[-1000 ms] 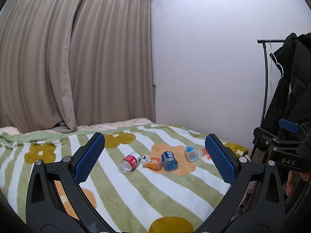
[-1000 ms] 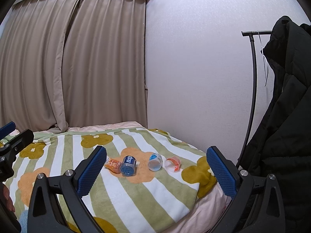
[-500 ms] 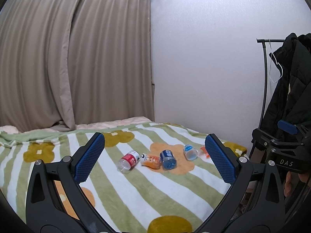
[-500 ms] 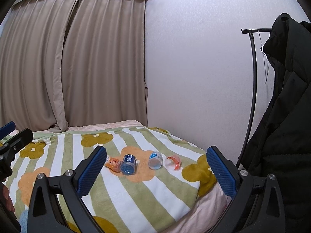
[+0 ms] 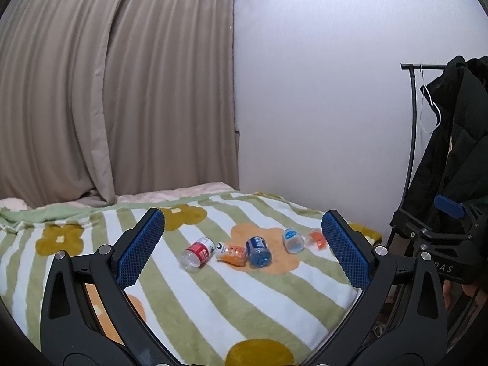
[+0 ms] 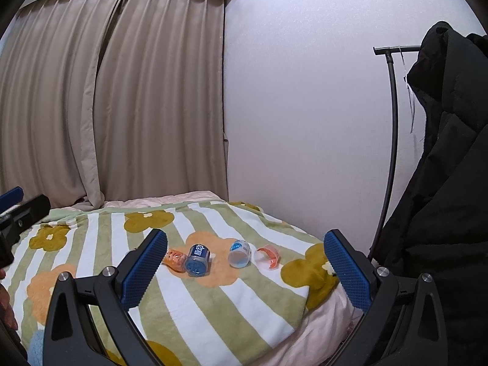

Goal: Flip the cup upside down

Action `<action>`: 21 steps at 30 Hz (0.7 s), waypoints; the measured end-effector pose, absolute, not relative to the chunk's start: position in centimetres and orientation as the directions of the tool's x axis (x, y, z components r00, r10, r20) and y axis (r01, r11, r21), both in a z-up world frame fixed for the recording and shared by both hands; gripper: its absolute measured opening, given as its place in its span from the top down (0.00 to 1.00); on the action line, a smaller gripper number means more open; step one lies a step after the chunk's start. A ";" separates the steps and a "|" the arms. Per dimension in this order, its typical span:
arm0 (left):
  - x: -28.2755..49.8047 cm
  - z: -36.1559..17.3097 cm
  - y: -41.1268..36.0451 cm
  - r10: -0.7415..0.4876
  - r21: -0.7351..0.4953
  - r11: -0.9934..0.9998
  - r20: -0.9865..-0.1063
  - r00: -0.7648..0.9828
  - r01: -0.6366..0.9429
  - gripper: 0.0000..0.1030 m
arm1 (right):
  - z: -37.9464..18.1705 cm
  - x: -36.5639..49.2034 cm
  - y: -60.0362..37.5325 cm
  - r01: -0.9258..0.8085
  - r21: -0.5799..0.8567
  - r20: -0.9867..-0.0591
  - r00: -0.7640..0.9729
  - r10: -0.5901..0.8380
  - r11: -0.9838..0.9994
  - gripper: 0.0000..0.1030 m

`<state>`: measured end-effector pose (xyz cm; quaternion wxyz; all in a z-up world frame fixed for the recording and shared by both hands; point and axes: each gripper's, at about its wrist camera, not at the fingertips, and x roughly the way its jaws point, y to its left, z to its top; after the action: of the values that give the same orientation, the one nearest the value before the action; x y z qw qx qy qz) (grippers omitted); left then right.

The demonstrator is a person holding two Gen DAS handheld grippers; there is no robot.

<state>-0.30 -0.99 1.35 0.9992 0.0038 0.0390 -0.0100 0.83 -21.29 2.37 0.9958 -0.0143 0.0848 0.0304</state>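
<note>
On the bed's striped, flowered blanket (image 5: 213, 299) five small containers lie on their sides in a row from left to right. The clear bottle (image 5: 197, 251) at the left end wears a red label with white print too small to read; just right of it, touching or nearly so, lies an orange bottle (image 5: 232, 251) with a white top, then a blue bottle (image 5: 258, 247) whose label carries white characters that cannot be made out. Slightly apart to the right is a clear cup (image 6: 240, 253) with a blue and white label, also illegible, its mouth turned toward the near side. The task's cup (image 6: 268, 256), clear with an orange band, lies on its side at the right end of the row, near the bed's right edge. The only legible writing is "DAS" on the black body of the right claw as seen from the left wrist view. The left claw (image 5: 242, 248) has its blue pads spread wide, holding nothing and well short of the row. The right claw (image 6: 245, 270) is likewise wide apart and empty, apart from the cup. A black coat (image 6: 451, 183) hangs from a rack (image 6: 393, 97) on the right, and beige curtains (image 5: 116, 91) cover the far wall.
</note>
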 end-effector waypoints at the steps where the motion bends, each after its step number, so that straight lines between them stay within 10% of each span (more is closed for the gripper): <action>1: -0.5 1.5 -1.1 -0.019 0.007 1.000 -0.069 0.997 0.020 0.00 | 2.4 0.7 -21.2 -0.061 -0.024 -0.169 0.984 0.056 0.998 0.01; 21: 9.9 6.1 -4.0 -0.189 0.001 0.981 -0.157 0.969 0.192 0.00 | 2.4 5.2 -23.2 -0.159 -0.050 -0.199 0.969 0.146 0.986 0.01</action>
<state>9.90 -4.00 6.05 0.9923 0.0082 0.0781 -0.0959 5.22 -23.22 2.35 0.9917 -0.0326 0.0977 0.0770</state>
